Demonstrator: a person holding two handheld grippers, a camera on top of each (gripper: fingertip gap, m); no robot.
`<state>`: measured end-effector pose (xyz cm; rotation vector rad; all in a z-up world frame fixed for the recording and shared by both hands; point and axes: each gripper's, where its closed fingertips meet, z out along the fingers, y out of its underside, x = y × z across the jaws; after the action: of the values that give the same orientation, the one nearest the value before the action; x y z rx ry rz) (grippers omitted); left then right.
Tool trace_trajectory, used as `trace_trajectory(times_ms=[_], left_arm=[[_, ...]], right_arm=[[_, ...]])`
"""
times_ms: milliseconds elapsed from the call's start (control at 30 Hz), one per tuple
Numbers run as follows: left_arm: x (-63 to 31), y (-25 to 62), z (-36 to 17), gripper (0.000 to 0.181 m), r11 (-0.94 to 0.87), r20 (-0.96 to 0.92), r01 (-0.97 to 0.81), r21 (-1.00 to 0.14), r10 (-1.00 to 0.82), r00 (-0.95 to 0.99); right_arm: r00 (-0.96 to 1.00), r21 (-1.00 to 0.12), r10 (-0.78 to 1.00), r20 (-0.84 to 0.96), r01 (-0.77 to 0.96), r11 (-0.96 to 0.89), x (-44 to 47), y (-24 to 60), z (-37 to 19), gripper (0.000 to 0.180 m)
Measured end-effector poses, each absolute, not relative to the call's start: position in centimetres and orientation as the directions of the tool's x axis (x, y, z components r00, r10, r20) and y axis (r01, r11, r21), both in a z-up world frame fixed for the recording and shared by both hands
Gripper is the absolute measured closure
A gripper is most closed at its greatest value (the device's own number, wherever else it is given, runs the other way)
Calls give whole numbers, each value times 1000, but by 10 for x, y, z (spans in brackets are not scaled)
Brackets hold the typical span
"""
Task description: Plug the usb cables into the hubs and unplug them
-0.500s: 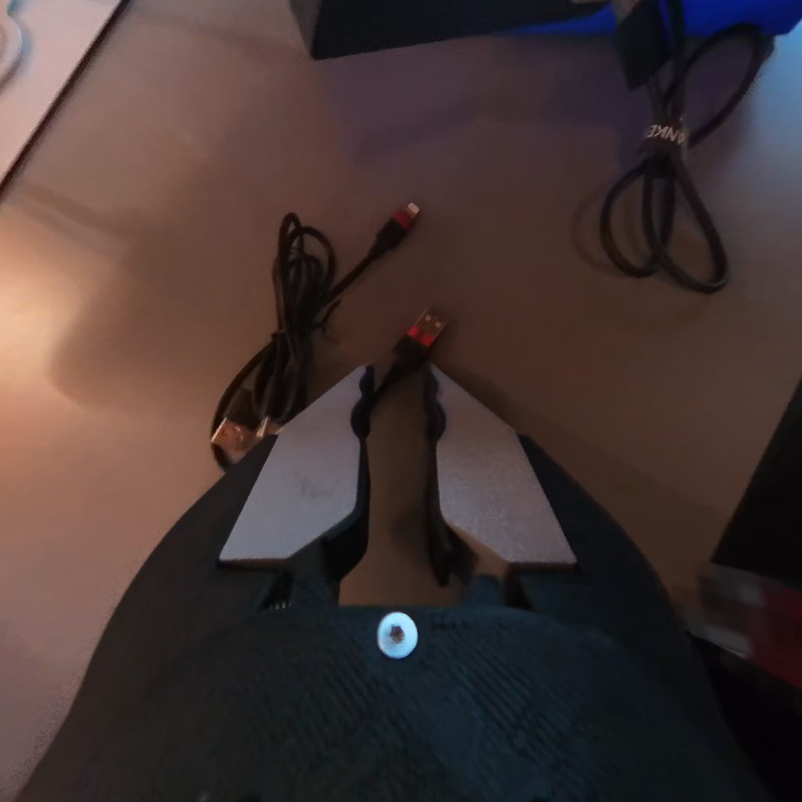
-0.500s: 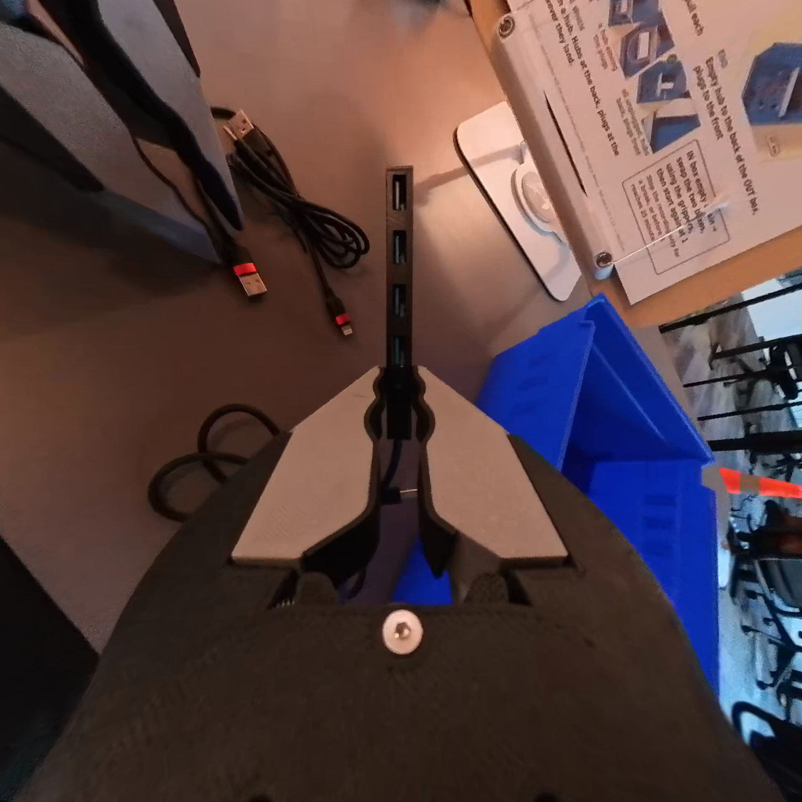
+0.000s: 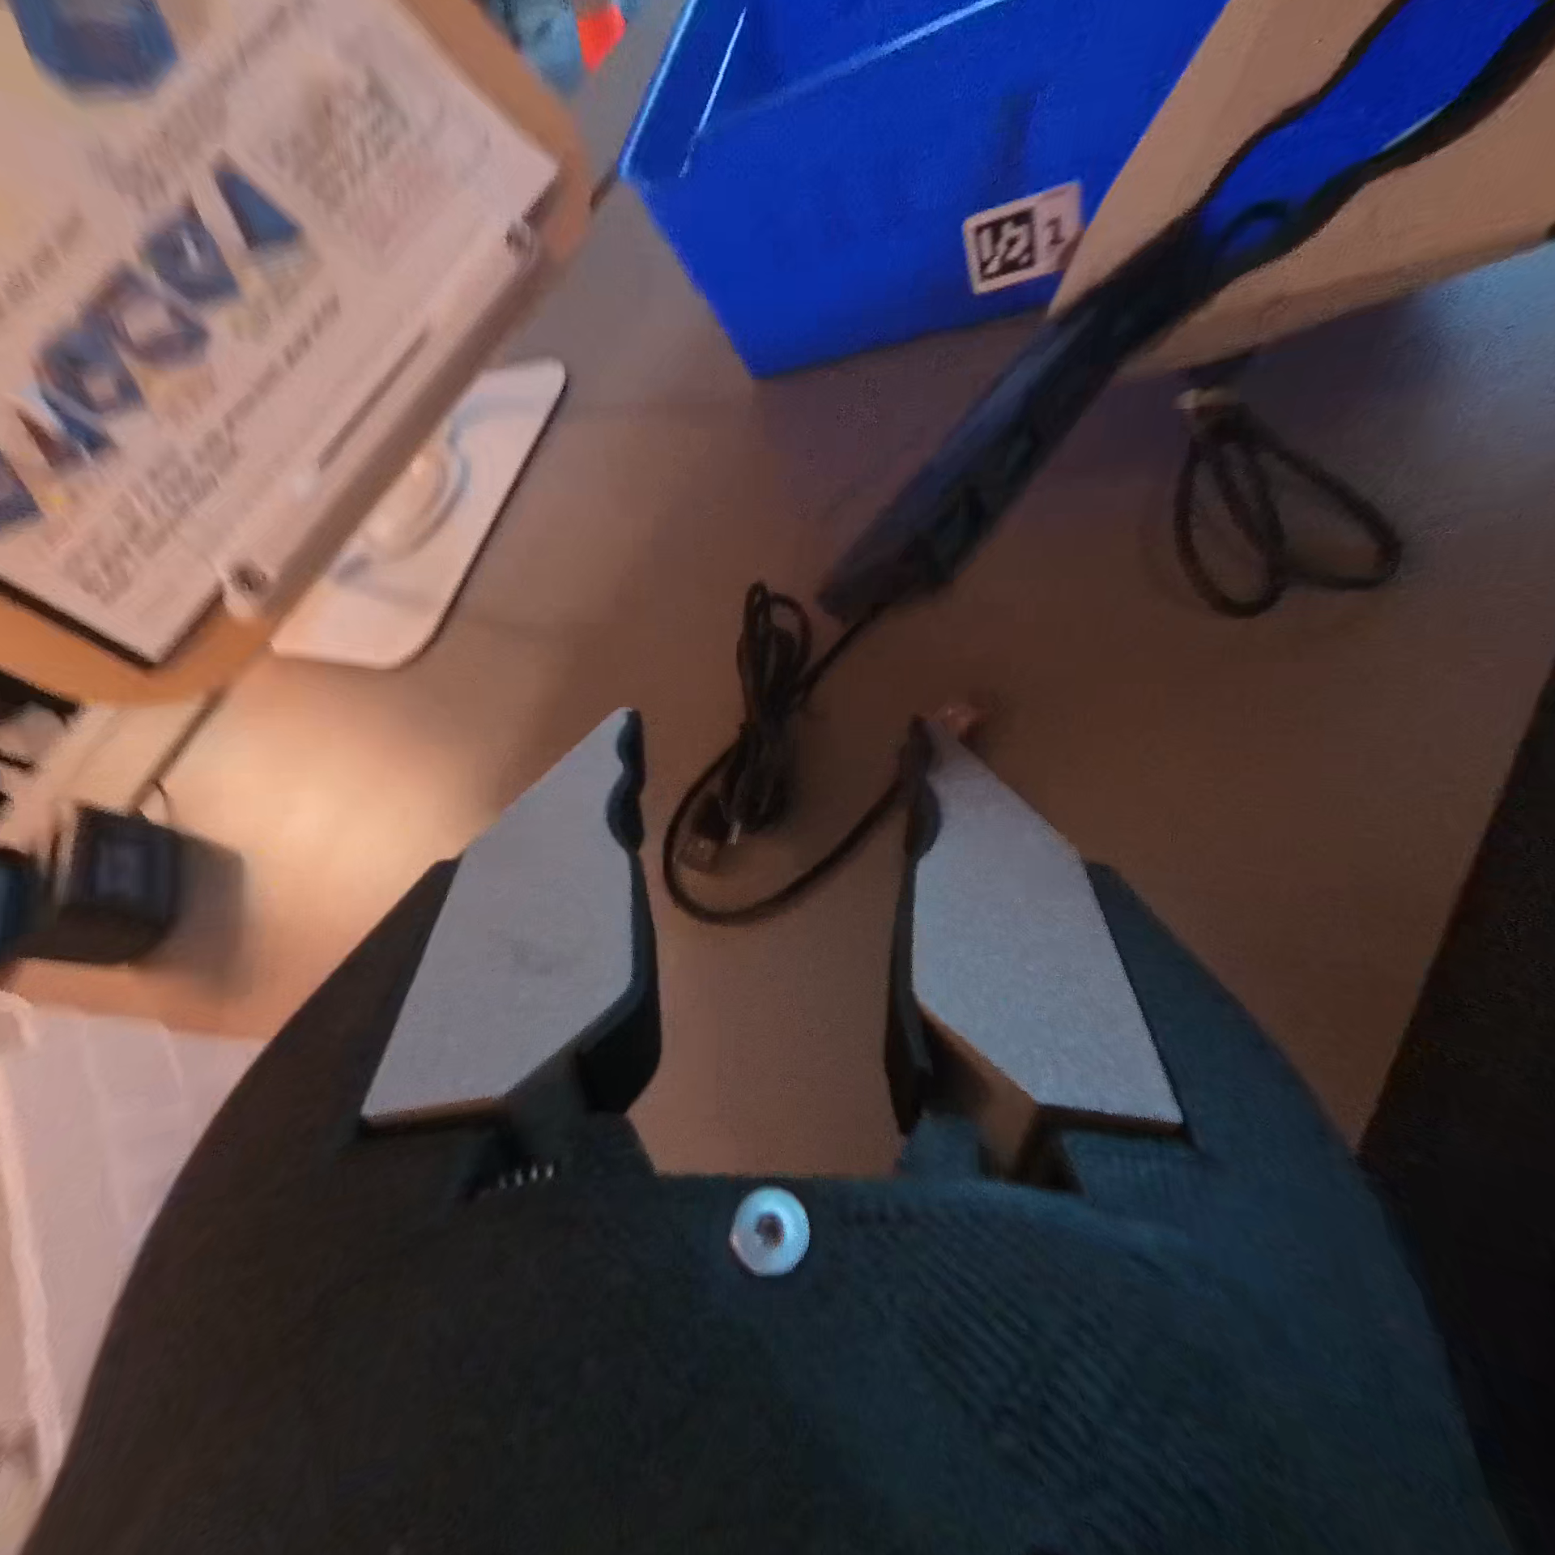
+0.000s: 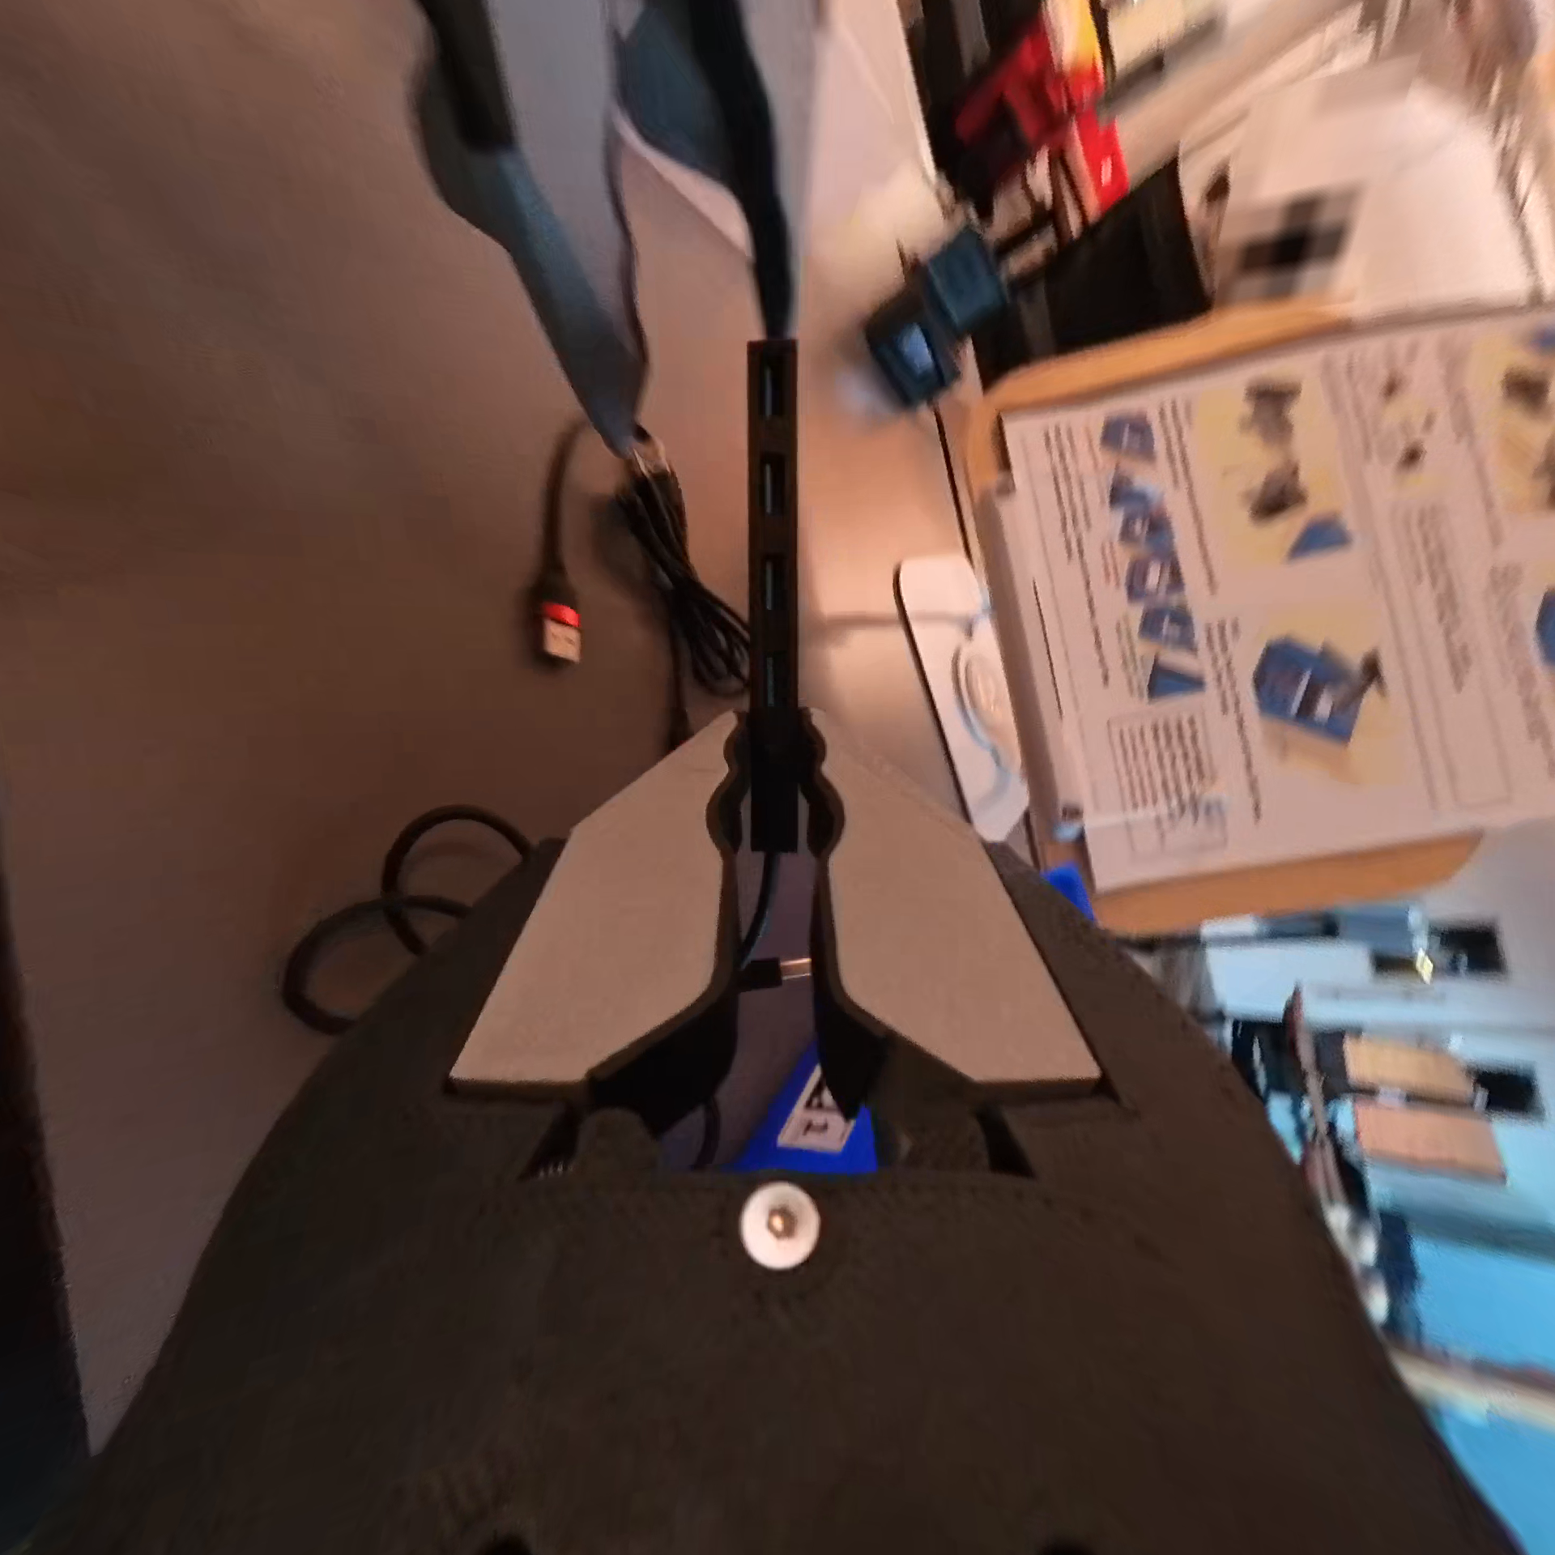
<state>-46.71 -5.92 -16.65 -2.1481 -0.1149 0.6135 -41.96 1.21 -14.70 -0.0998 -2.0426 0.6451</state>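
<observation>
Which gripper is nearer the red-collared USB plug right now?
Left. The left gripper is open just above the red-collared USB plug, which peeks out past its right fingertip. The right gripper is farther off, shut on the hub.

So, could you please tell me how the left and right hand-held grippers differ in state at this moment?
The left hand-held gripper is open with nothing between its fingers, while the right hand-held gripper is shut on the black USB hub. The left one points down at a bundled black cable lying on the brown table; the right one holds the hub above that table. Both have grey fingers on black bodies.
</observation>
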Motion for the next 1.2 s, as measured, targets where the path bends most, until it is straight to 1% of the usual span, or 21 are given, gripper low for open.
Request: trace_trajectory(times_ms=[67, 100, 167, 233, 300, 400, 633, 733, 767, 833, 900, 967, 1100, 1167, 1200], left_arm=[[-444, -47, -158, 118, -588, -461, -277, -760, 187, 868], [-429, -41, -152, 123, -558, -504, -360, -748, 124, 855], [-401, -33, -151, 140, -527, -578, -488, -696, 9, 816], [-398, -32, -151, 150, -556, -650, -543, -629, -8, 760], [-396, -31, -144, 168, -541, -684, -573, -616, 6, 730], [-389, -28, -135, 167, -502, -676, -575, -646, 26, 737], [-380, -21, -123, 172, -453, -740, -643, -618, 57, 670], [-374, -24, -118, 173, -437, -734, -647, -626, 49, 677], [-373, -26, -115, 173, -437, -740, -652, -620, 48, 671], [-371, -32, -106, 173, -455, -785, -682, -573, 66, 616], [-374, -43, -97, 173, -514, -841, -707, -486, 53, 539], [-383, -65, -95, 173, -588, -856, -686, -429, 20, 517], [-391, -121, -101, 173, -683, -838, -620, -387, -20, 546], [-400, -151, -98, 173, -747, -851, -564, -352, 6, 525], [-408, -166, -93, 172, -787, -868, -522, -329, 34, 496]], right_arm=[[-551, -455, 234, 801, -306, 836, -405, -3, -146, 172], [-550, -457, 220, 806, -342, 821, -400, -7, -144, 172], [-576, -503, 232, 784, -369, 782, -393, -13, -140, 172], [-614, -549, 238, 753, -384, 742, -387, -16, -137, 172], [-620, -554, 228, 751, -403, 728, -384, -16, -137, 172], [-621, -575, 245, 744, -410, 708, -383, -15, -133, 172], [-652, -659, 318, 689, -380, 649, -385, -14, -122, 169], [-674, -695, 327, 662, -389, 605, -380, -19, -116, 169], [-680, -708, 334, 653, -391, 588, -378, -21, -113, 168], [-671, -739, 376, 639, -400, 541, -377, -26, -103, 167], [-660, -778, 450, 602, -357, 516, -380, -26, -92, 162], [-686, -832, 506, 523, -281, 479, -382, -21, -84, 161], [-736, -937, 612, 290, -88, 338, -394, 2, -82, 157], [-744, -965, 652, 150, 31, 259, -404, 8, -91, 147], [-752, -965, 654, 77, 110, 240, -409, 6, -100, 147]])
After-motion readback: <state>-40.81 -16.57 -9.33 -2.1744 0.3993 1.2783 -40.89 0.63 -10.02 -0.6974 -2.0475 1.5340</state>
